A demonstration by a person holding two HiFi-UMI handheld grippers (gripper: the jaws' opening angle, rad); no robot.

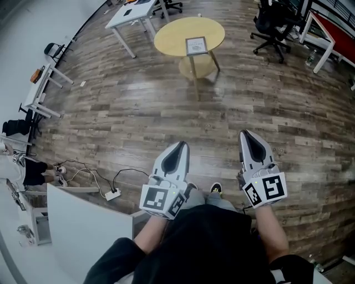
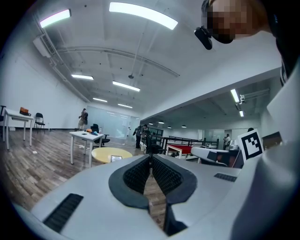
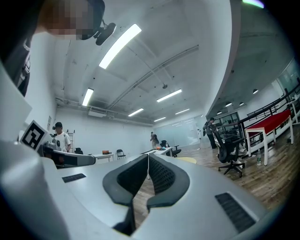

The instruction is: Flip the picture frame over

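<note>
A picture frame (image 1: pixel 196 45) with a dark border lies flat on a round yellow table (image 1: pixel 172 36) far ahead of me. From the left gripper view the same frame (image 2: pixel 115 158) shows small on the yellow table (image 2: pixel 104 153). My left gripper (image 1: pixel 180 145) and right gripper (image 1: pixel 246 135) are held side by side close to my body, well short of the table. Both are shut with nothing between the jaws. In the right gripper view only a sliver of the yellow table (image 3: pixel 189 160) shows past the jaws.
Wooden floor lies between me and the table. A white desk (image 1: pixel 132 16) stands at the back left, black office chairs (image 1: pixel 273 26) at the back right. A power strip and cables (image 1: pixel 112 193) lie on the floor at my left beside a white panel (image 1: pixel 83 222). People stand far off.
</note>
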